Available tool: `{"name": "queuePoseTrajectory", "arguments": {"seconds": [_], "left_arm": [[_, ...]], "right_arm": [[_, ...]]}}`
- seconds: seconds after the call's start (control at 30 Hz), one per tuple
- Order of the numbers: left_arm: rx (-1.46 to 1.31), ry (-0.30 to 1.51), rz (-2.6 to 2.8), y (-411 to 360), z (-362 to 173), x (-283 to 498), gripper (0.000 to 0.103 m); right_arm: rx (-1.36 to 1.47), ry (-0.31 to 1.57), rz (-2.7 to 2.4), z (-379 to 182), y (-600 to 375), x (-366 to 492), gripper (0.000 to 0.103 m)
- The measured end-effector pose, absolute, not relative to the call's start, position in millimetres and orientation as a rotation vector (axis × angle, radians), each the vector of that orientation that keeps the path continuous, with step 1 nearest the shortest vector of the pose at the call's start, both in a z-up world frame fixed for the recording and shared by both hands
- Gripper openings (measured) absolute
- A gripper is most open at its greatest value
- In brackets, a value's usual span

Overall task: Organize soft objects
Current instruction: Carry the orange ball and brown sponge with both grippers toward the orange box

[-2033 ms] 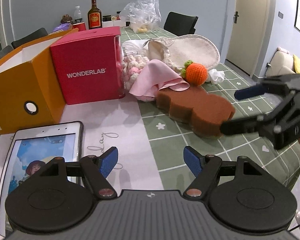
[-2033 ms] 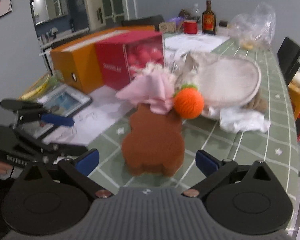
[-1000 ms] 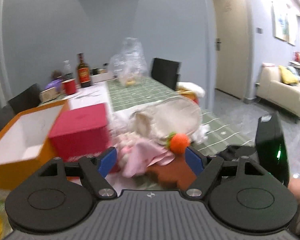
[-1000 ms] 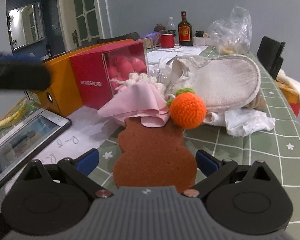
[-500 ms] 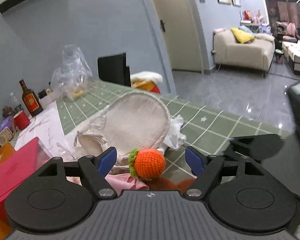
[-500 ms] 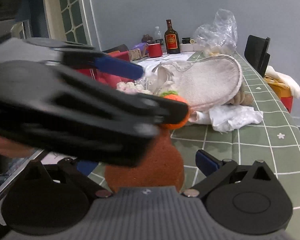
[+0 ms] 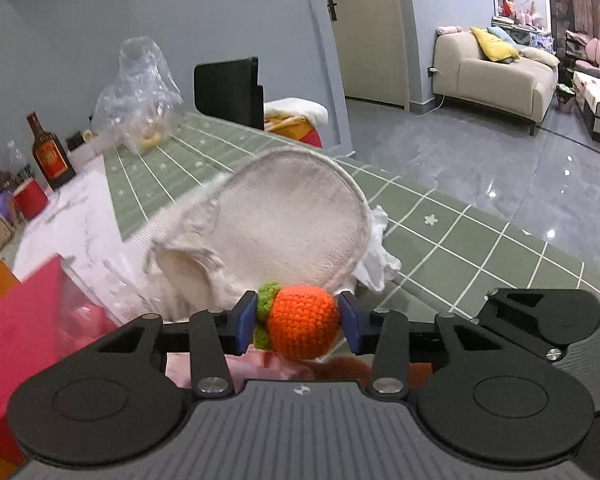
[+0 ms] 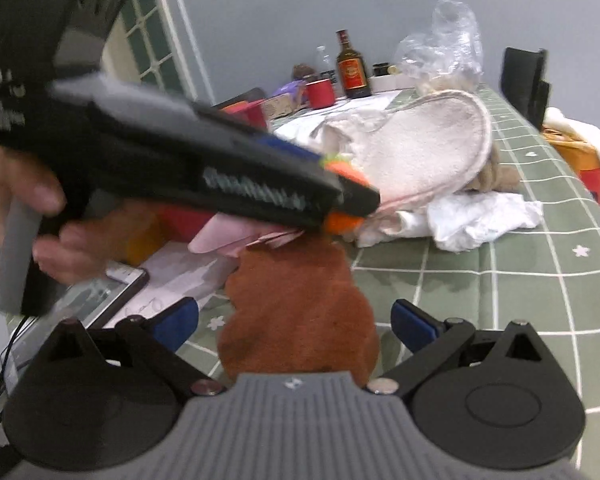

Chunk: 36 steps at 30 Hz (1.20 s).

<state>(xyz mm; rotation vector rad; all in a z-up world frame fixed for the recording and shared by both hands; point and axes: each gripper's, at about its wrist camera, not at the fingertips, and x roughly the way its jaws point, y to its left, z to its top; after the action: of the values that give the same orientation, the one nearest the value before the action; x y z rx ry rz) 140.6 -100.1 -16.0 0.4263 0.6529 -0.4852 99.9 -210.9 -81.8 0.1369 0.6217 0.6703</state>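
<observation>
Item: crocheted orange [image 7: 302, 328], frame centre, clamped in our left gripper [image 7: 298, 322]. Right gripper [image 8: 294, 322] spread apart around brown sponge [image 8: 296, 308]. We advise lifting gently, avoiding crushing.

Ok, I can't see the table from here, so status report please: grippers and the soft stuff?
Left gripper shut on crochet orange. Right gripper open over brown sponge. Left gripper crosses the right's view.

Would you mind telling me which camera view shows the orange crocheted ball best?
The left wrist view. There the orange crocheted ball sits sharp and nearly whole between the left gripper's blue pads, green leaf included. In the right wrist view the ball is mostly hidden behind the blurred left gripper; only orange slivers show.
</observation>
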Motion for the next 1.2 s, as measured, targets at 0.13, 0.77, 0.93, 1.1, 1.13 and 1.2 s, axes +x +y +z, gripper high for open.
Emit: {"name": "queuePoseTrajectory", "arguments": {"seconds": [0.13, 0.77, 0.93, 1.1, 1.13, 1.2], "left_arm": [[0.372, 0.664, -0.520, -81.6, 7.7, 134.6, 0.050], [0.111, 0.501, -0.376, 35.0, 91.6, 90.3, 0.050], [0.046, 0.436, -0.290, 66.6, 88.0, 63.6, 0.050], [0.012, 0.394, -0.200, 105.4, 89.8, 47.9, 0.050], [0.005, 0.391, -0.178, 112.6, 90.0, 46.2, 0.050], [-0.006, 0.381, -0.112, 128.6, 90.8, 43.9, 0.050]], "right_arm": [[0.074, 0.633, 0.652, -81.4, -200.6, 99.5, 0.088], [0.080, 0.624, 0.504, -75.7, -201.5, 67.7, 0.071], [0.175, 0.599, 0.429, -68.8, -212.2, 45.8, 0.071], [0.176, 0.565, 0.421, -48.8, -207.2, 25.9, 0.070], [0.190, 0.551, 0.434, -43.3, -206.6, 22.1, 0.070], [0.217, 0.524, 0.466, -32.0, -204.1, 16.1, 0.070]]}}
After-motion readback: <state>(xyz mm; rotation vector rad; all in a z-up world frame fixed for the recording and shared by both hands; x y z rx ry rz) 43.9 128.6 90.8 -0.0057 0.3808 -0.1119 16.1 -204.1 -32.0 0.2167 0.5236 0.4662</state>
